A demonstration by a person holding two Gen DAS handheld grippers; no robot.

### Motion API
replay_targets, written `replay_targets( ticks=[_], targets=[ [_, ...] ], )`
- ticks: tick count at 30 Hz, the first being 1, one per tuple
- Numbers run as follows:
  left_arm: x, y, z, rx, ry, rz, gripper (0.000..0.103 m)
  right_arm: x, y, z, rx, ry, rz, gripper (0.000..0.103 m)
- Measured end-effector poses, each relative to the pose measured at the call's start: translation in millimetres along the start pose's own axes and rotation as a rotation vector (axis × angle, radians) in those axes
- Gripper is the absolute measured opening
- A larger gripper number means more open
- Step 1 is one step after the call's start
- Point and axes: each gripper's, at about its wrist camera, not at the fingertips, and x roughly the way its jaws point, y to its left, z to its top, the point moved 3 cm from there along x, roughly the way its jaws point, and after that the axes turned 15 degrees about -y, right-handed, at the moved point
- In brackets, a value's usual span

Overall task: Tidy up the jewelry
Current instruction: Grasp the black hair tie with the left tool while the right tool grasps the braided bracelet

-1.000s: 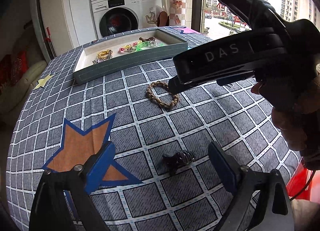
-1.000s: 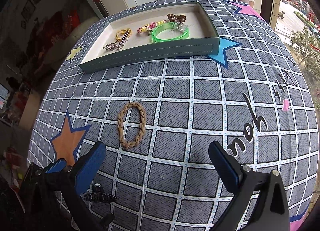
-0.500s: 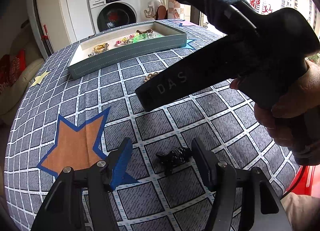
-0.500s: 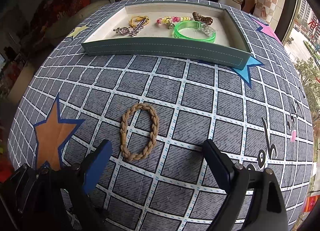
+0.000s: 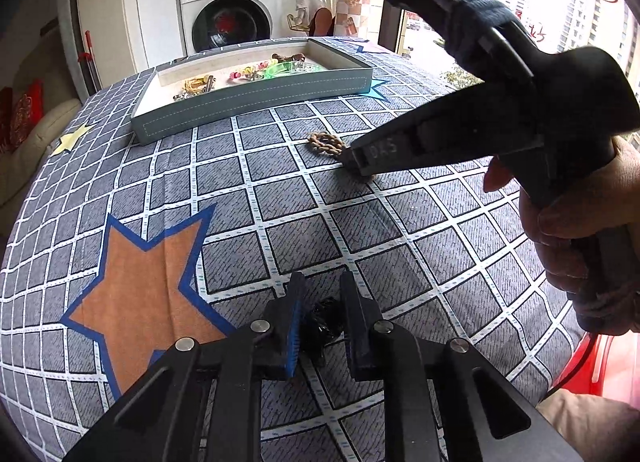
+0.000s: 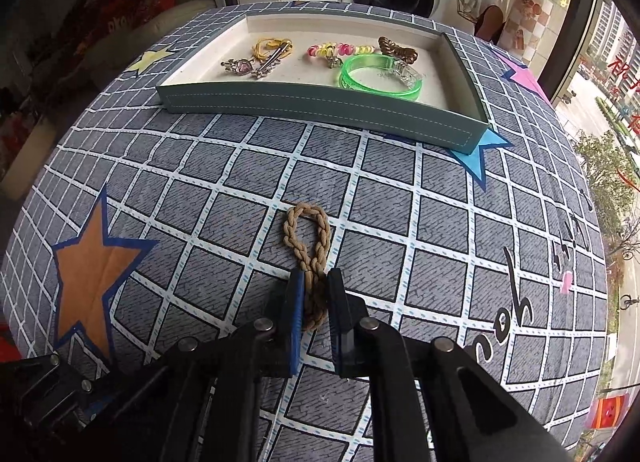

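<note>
My left gripper (image 5: pixel 322 282) is shut on a small black hair clip (image 5: pixel 323 322) resting on the checked tablecloth. My right gripper (image 6: pixel 314 277) is shut on the near end of a tan braided bracelet (image 6: pixel 308 236), pinching its loop narrow; in the left wrist view the right gripper's tip (image 5: pixel 354 160) sits on the bracelet (image 5: pixel 325 141). A grey-green jewelry tray (image 6: pixel 320 102) stands at the far side. It holds a green bangle (image 6: pixel 378 76), a pastel bead bracelet (image 6: pixel 340 49), a brown clip (image 6: pixel 398 49), a yellow cord (image 6: pixel 270 47) and a silver heart brooch (image 6: pixel 238 66).
An orange star patch (image 5: pixel 138 266) lies on the cloth left of my left gripper. A blue star (image 6: pixel 480 154) sits by the tray's right corner. A washing machine (image 5: pixel 230 18) stands behind the table, a window to the right.
Both grippers came down and shut: the left closed on the black hair clip, the right closed on the braided bracelet, squeezing its near end together.
</note>
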Motion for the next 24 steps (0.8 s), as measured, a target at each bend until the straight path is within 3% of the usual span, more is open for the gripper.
replay_targets(
  ticks=[10, 24],
  targets=[
    [-13, 24, 12, -0.101, -0.024, -0.007, 0.028, -25, -33, -5, 0.194, -0.042, 0.048, 0.011],
    [-21, 46, 27, -0.156, -0.046, 0.02, 0.028, -53, -46, -16, 0.295, -0.07, 0.114, 0.011]
  ],
)
